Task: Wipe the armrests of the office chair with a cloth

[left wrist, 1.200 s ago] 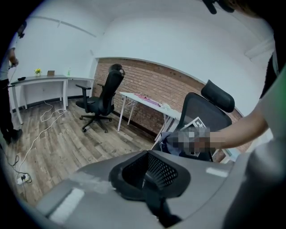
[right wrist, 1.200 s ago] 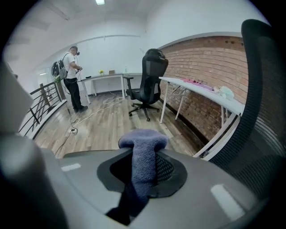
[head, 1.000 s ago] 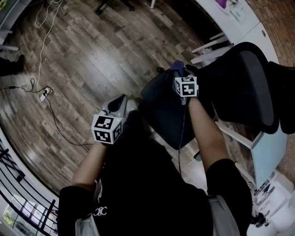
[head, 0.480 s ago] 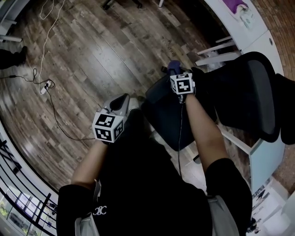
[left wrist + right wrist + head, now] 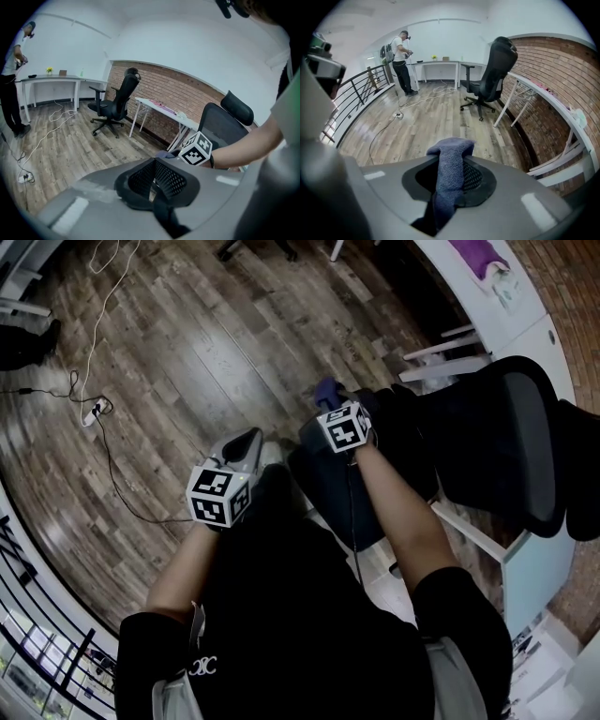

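Your right gripper had its jaws clamped on a blue terry cloth, near the black office chair, your left gripper had its jaws closed, empty.

the head view looks steeply down from above the person onto the wood floor and near chair. each gripper view sits close behind its own jaws, facing across the room; both catch the far chair.

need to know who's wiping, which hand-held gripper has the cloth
The right hand-held gripper: its jaws are clamped on the blue-grey cloth, which sticks out past them. The left hand-held gripper has its jaws together with nothing between them.
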`<state>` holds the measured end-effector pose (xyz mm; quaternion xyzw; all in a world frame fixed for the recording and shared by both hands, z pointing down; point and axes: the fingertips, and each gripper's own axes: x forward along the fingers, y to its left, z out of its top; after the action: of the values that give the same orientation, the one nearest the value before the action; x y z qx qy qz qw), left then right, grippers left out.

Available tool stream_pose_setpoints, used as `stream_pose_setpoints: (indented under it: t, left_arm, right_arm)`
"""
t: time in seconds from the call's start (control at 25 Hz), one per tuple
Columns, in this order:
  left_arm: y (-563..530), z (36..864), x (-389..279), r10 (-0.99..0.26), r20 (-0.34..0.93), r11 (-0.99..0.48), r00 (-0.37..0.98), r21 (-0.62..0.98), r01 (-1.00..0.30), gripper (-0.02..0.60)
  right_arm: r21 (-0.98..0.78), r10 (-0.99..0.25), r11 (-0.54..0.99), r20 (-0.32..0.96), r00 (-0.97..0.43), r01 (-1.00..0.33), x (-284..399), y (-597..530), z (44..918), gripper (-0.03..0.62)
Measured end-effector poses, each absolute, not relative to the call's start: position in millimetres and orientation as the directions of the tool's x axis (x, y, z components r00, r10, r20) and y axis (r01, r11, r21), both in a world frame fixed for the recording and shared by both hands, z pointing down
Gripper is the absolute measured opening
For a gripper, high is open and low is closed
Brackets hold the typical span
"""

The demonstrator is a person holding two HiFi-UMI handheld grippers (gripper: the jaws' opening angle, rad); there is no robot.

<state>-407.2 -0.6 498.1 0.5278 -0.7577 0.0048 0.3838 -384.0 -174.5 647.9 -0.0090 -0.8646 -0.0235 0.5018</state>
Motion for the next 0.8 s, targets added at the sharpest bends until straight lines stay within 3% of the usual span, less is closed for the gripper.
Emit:
stream_pose_setpoints:
  t: [0.24, 0.8]
  left_arm:
    - [4.2, 495.2, -405.8, -0.793, 0.585, 0.455, -0.169, 0.385, -0.803, 0.006]
    - [12.9, 488.3, -386.8, -0.786, 0.587, 0.471, -0.194, 0.366, -0.803, 0.006]
  right_arm:
    - [-0.002, 0.082, 0.988, 0.853, -0.516, 0.155, -381.0, -107.5, 644.9, 0.069]
    - [-0.137, 0.254, 0.956, 0.828, -0.499, 0.260, -321.4, -27.5, 645.3, 0.069]
